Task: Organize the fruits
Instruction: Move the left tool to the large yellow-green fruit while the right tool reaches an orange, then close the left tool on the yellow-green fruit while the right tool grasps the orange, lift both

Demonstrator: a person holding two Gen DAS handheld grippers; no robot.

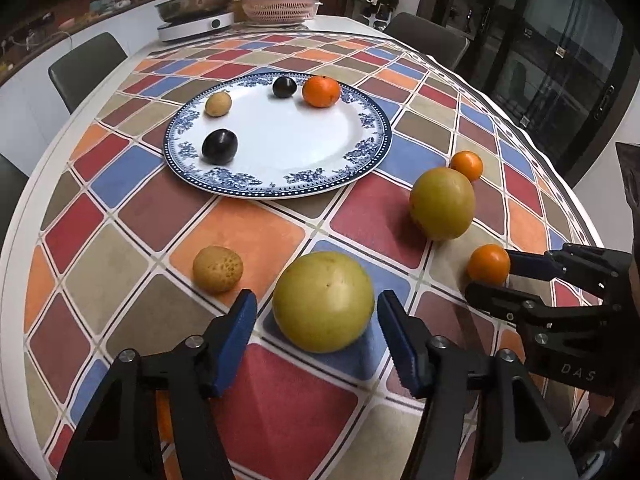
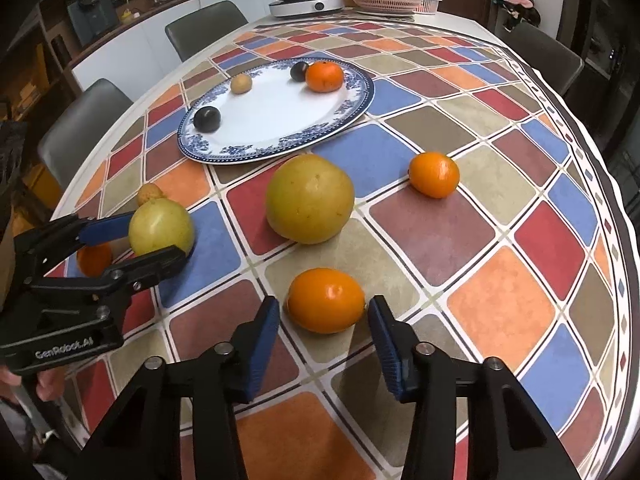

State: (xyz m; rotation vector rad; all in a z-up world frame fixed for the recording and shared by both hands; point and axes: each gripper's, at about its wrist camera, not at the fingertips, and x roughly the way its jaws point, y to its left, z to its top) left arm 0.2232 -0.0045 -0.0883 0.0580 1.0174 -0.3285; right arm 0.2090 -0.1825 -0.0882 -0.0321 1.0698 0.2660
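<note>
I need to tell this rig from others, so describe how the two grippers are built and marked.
Both are black angular linkage frames with silver pivot bolts and two fingers faced with blue, serrated pads. The left gripper carries white lettering reading GenRobot.AI on its body. The right gripper shows the letters DAS. No cables or sleeves are clearly visible.

Our left gripper [image 1: 316, 322] straddling a yellow-green fruit [image 1: 323, 301] without touching, patterned tablecloth [image 1: 236, 236], blue-rimmed plate [image 1: 372, 120] beyond, our right gripper [image 1: 490, 276] around a small orange [image 1: 488, 264]

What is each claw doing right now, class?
Left claw: open, astride the big round yellow-green fruit, pads not touching.
Right claw: open, astride the small round orange fruit, not gripping.
</note>
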